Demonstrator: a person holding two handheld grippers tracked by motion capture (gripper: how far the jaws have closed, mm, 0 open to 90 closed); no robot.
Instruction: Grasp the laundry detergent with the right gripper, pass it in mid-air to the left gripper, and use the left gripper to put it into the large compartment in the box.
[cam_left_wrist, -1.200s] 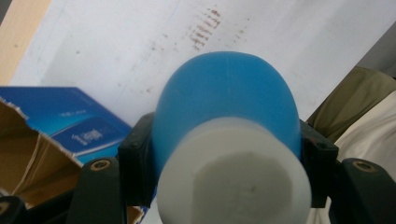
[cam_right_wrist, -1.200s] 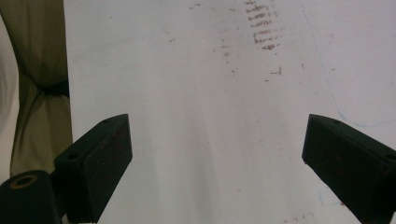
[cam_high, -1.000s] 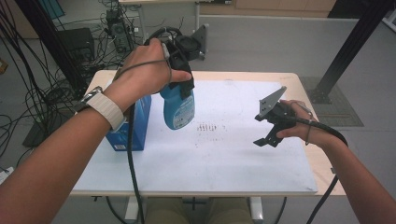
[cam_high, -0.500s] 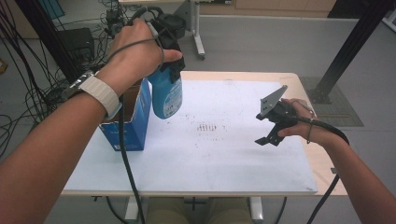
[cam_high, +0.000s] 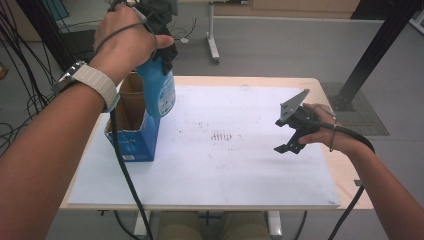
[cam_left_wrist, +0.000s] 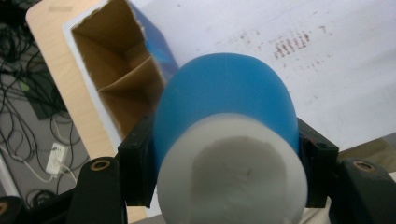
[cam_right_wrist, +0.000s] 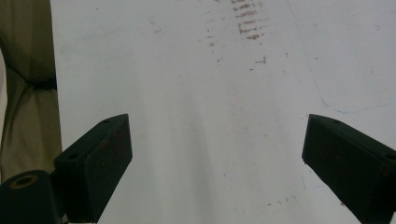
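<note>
We've got the blue bottle (cam_high: 160, 92) clamped near its cap in our left gripper (cam_left_wrist: 224, 154), rigid, slick, probably light, right gripper (cam_right_wrist: 219, 158) wide, idle at three o'clock.

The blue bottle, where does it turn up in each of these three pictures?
High view: the blue bottle hangs upper left, gripped by the left gripper above the open blue box.
Left gripper view: the bottle's white cap end sits centre, clamped between the jaws.
Right gripper view: white mat between open jaws.
Shared landmark: the brown smudges on the white mat.
</note>
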